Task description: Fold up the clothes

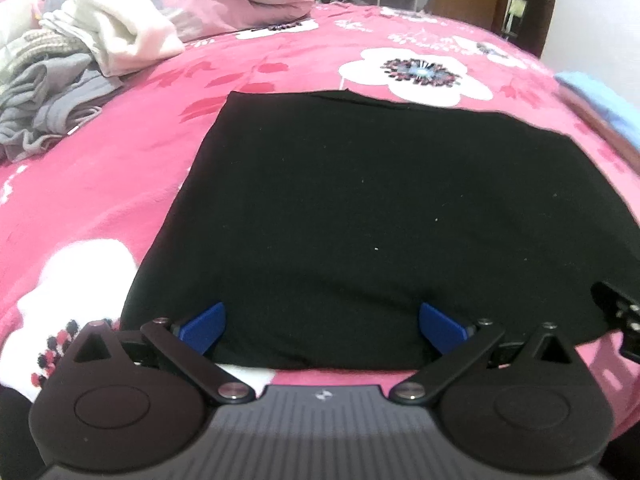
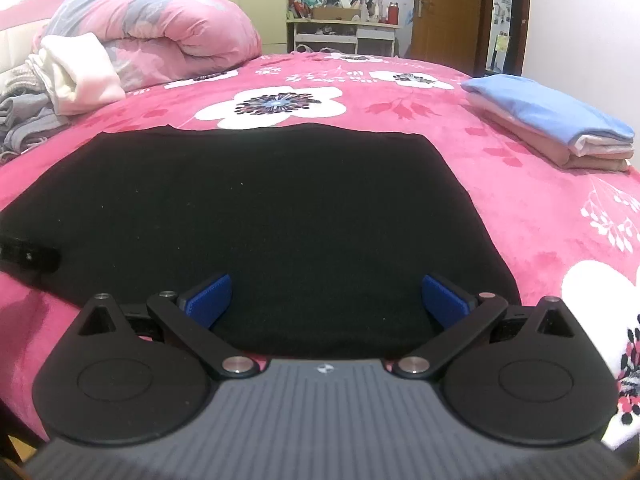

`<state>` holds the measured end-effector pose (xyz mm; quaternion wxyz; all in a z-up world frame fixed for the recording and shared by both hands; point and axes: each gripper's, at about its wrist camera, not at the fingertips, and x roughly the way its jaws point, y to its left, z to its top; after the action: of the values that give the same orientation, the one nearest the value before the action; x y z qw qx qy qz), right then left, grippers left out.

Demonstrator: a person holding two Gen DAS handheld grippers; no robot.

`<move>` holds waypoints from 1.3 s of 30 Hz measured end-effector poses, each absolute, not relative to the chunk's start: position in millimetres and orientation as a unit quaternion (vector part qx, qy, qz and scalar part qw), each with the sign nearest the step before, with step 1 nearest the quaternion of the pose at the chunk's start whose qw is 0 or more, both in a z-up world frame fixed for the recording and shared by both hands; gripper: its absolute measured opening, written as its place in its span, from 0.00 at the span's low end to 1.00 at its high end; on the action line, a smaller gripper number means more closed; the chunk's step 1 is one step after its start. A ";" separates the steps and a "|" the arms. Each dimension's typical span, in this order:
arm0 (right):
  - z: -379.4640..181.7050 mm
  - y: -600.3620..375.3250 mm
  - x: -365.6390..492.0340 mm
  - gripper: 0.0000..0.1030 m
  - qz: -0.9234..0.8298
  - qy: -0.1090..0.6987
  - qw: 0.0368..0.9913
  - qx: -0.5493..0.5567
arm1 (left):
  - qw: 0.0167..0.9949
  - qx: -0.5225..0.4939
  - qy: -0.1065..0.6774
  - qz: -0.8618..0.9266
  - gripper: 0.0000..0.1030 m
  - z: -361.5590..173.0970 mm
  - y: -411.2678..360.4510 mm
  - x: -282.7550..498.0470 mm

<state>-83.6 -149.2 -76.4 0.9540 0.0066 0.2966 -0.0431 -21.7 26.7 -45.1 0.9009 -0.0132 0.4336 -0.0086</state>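
A black garment lies flat on the pink flowered bedspread, folded into a broad rectangle. My left gripper is open at the garment's near edge toward its left side, blue pads spread wide over the cloth with nothing between them. In the right wrist view the same black garment fills the middle. My right gripper is open too, its blue fingers over the near edge toward the garment's right side. Each gripper shows at the edge of the other's view.
A heap of unfolded grey and white clothes sits at the far left beside a rolled pink quilt. A folded stack topped by a blue piece lies at the right. A shelf and wooden door stand beyond the bed.
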 end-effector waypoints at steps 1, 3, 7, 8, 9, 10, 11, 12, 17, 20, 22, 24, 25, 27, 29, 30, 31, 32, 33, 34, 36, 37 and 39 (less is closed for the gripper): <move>-75.7 -149.6 -83.8 0.99 -0.042 0.296 0.954 0.006 | 0.903 -0.021 0.429 -0.010 1.00 -43.2 30.9 -24.7; -74.2 -150.5 -84.1 0.99 -0.040 0.294 0.955 0.004 | 0.910 -0.044 0.412 -0.006 1.00 -37.3 46.4 -35.1; -62.1 -141.8 -90.4 0.99 -0.016 0.270 0.962 -0.035 | 0.923 -0.092 0.373 0.007 1.00 -24.3 81.4 -58.0; -57.4 -133.3 -93.4 0.99 -0.005 0.256 0.965 -0.053 | 0.926 -0.104 0.362 0.010 1.00 -21.1 90.2 -63.7; -52.7 -124.7 -96.3 0.99 0.006 0.242 0.968 -0.072 | 0.928 -0.117 0.354 0.019 1.00 -18.5 100.5 -68.9; -47.9 -116.1 -99.2 0.99 0.017 0.227 0.969 -0.091 | 0.928 -0.133 0.347 0.034 1.00 -16.9 112.8 -73.5; -44.5 -104.1 -101.1 0.99 0.042 0.214 0.970 -0.106 | 0.927 -0.149 0.339 0.049 1.00 -15.2 125.2 -78.1; -41.1 -92.0 -102.9 0.99 0.068 0.200 0.970 -0.121 | 0.926 -0.165 0.332 0.064 1.00 -13.5 137.5 -82.7; -33.8 -20.5 -103.1 0.99 0.181 0.156 0.953 -0.186 | 0.917 -0.225 0.311 0.111 1.00 -13.2 185.9 -98.2; -37.6 22.4 -94.4 0.99 0.229 0.158 0.936 -0.217 | 0.914 -0.245 0.302 0.116 1.00 -14.8 202.6 -104.2; -41.2 49.3 -88.5 0.99 0.261 0.156 0.923 -0.237 | 0.913 -0.254 0.298 0.115 1.00 -16.0 210.3 -108.0; -45.4 74.7 -90.9 0.98 0.280 0.141 0.910 -0.272 | 0.912 -0.262 0.295 0.114 0.99 -19.0 216.2 -110.9; -47.5 87.3 -92.1 0.98 0.289 0.133 0.903 -0.289 | 0.911 -0.266 0.294 0.113 0.98 -20.5 219.0 -112.0; -52.6 105.8 -91.0 0.97 0.297 0.119 0.888 -0.330 | 0.910 -0.274 0.289 0.113 0.95 -23.6 223.6 -113.0; -58.9 120.0 -91.6 0.92 0.312 0.116 0.870 -0.363 | 0.909 -0.283 0.286 0.109 0.92 -26.8 227.6 -113.1; -61.0 124.6 -90.4 0.85 0.317 0.120 0.864 -0.373 | 0.908 -0.289 0.284 0.107 0.91 -28.5 229.6 -112.8; -63.2 129.1 -89.2 0.76 0.322 0.124 0.857 -0.383 | 0.907 -0.294 0.283 0.105 0.89 -30.1 231.7 -112.6; -65.1 133.8 -87.0 0.70 0.325 0.132 0.851 -0.390 | 0.906 -0.299 0.282 0.102 0.86 -31.6 233.4 -112.4; -66.5 137.1 -84.5 0.61 0.326 0.138 0.848 -0.395 | 0.905 -0.304 0.281 0.099 0.84 -32.6 234.9 -112.3; -66.8 140.0 -81.7 0.57 0.327 0.142 0.845 -0.398 | 0.903 -0.310 0.281 0.095 0.80 -33.8 236.3 -111.8; -67.0 143.2 -78.8 0.52 0.329 0.147 0.843 -0.398 | 0.900 -0.324 0.281 0.084 0.76 -35.7 239.3 -109.8; -67.5 144.9 -75.8 0.43 0.330 0.151 0.841 -0.401 | 0.898 -0.330 0.281 0.078 0.73 -36.8 240.8 -108.1; -71.5 146.0 -72.7 0.19 0.328 0.153 0.835 -0.414 | 0.893 -0.344 0.282 0.064 0.70 -38.8 243.9 -103.3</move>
<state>-72.7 146.0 -71.5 0.8353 -0.4141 0.1529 0.3276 -103.3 243.9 -38.8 0.8932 -0.3443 0.2822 0.0635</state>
